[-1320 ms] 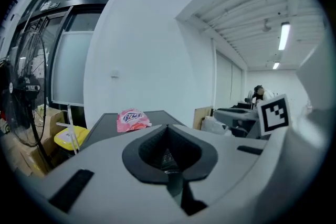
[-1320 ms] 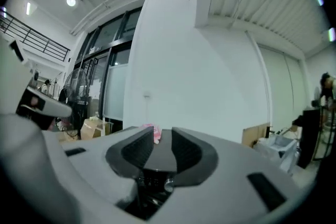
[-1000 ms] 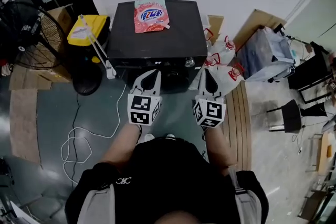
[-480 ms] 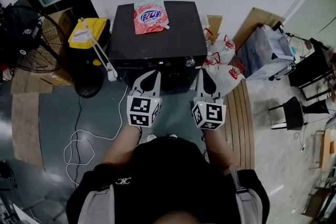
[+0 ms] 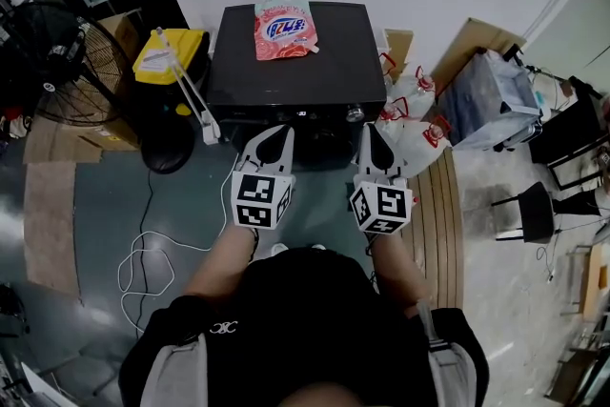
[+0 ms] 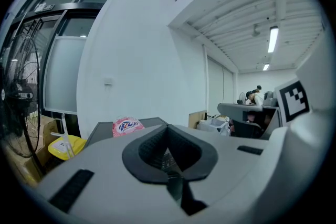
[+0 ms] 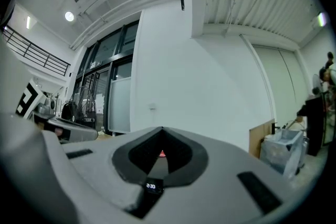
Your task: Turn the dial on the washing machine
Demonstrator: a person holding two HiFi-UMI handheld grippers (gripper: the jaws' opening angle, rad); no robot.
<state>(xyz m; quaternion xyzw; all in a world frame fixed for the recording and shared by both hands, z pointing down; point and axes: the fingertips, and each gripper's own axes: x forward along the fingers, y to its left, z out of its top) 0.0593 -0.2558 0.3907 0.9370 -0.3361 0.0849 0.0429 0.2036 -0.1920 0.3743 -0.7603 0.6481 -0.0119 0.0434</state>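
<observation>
The black washing machine (image 5: 295, 62) stands against the white wall, with a pink detergent bag (image 5: 286, 27) on its lid. Its silver dial (image 5: 355, 113) sits at the right of the front panel. My right gripper (image 5: 368, 129) is shut and empty, its tip just below and right of the dial, apart from it. My left gripper (image 5: 283, 131) is also shut and empty, in front of the panel's middle. In the right gripper view the right gripper (image 7: 161, 131) frames the machine's lit display (image 7: 150, 185). Over the left gripper (image 6: 168, 127) in its own view I see the bag (image 6: 127, 125).
A yellow container (image 5: 170, 55) with a white rod and a black fan (image 5: 62, 71) stand left of the machine. Plastic bags (image 5: 410, 105), cardboard and a grey crate (image 5: 491, 100) crowd the right. A white cable (image 5: 143, 253) lies on the floor at left.
My right gripper has shifted left toward the dial and slightly up. The left gripper has stayed where it was. Both stay shut.
</observation>
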